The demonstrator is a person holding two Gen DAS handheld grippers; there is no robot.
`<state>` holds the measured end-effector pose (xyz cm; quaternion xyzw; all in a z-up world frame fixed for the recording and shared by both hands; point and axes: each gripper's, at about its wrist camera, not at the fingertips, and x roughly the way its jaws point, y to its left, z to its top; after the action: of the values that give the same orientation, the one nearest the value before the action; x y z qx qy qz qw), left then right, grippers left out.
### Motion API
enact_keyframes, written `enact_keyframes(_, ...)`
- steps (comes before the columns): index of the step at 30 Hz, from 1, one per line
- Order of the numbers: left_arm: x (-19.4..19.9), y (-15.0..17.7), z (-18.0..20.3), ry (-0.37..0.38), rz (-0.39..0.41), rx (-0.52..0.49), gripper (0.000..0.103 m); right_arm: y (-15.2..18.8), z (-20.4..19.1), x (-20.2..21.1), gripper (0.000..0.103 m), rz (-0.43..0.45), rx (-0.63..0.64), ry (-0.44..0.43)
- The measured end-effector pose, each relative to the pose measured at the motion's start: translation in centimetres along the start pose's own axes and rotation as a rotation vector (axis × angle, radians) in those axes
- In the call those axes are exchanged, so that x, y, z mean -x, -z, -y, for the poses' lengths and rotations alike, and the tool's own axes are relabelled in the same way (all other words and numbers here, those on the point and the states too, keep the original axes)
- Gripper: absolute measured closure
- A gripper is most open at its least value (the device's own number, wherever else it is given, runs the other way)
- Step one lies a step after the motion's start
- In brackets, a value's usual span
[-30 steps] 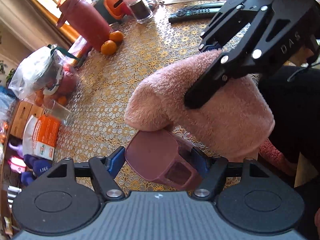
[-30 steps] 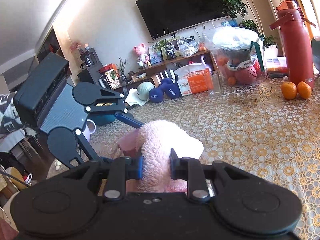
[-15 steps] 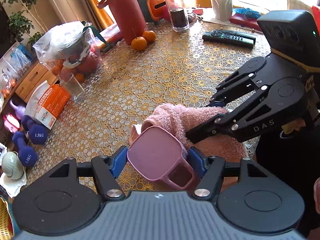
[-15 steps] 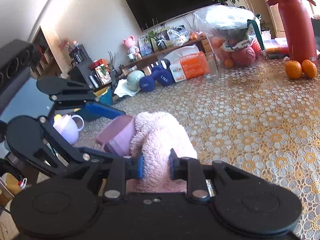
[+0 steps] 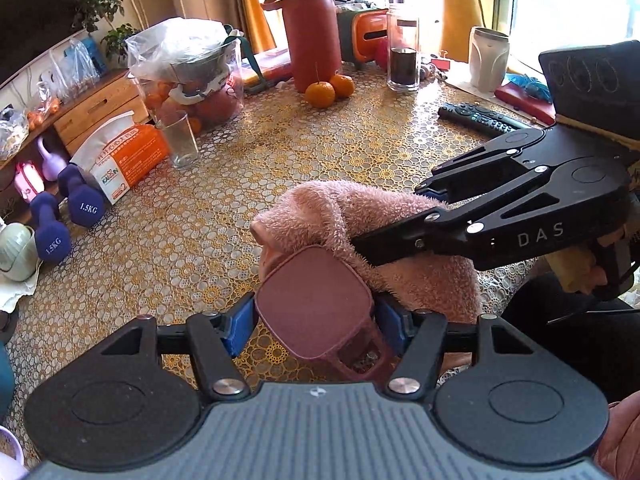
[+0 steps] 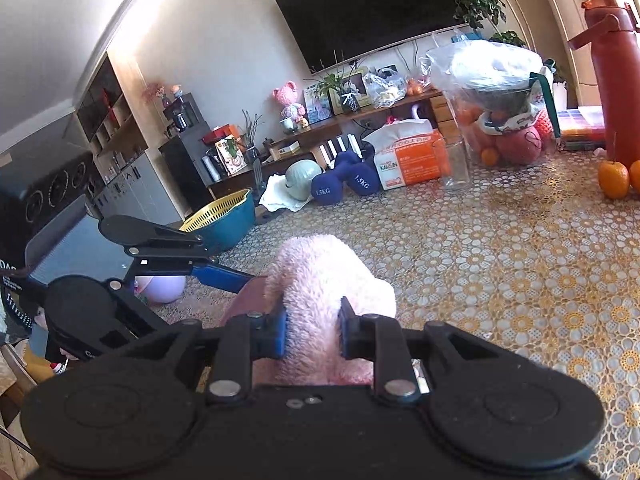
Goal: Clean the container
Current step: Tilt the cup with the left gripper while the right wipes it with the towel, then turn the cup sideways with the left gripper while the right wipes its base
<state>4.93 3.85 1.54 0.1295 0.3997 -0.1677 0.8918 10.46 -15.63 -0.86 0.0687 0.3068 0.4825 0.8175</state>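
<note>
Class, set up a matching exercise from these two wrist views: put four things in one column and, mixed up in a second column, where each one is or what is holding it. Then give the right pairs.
Column 1
1. pink container
2. pink towel
3. two oranges
4. empty drinking glass

Column 2
A. standing on the table beside the orange tissue pack
B. clamped in the right gripper
C. lying at the foot of the red bottle
D. clamped in the left gripper

Pairs: 1-D, 2-B, 3-C, 4-A
</note>
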Motion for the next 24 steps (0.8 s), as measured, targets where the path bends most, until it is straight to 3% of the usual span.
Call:
enact_keyframes(10,1.7,2.7,-1.9,-0.004,0.047,0.132,0.04,0.0,-0.4,-3.0,0.081,-0.059,0.039,0.025)
enact_keyframes(18,2.8,4.8,-2.8,-0.032,0.062,0.158,0.04,-0.1,-1.7,-4.7,0.081,-0.096,0.103,0.036)
enact_keyframes(24,3.2,5.9,-3.3,-0.022,0.071,0.232,0.04,-0.2,-1.8,-5.5,0.081,-0.12,0.157,0.105)
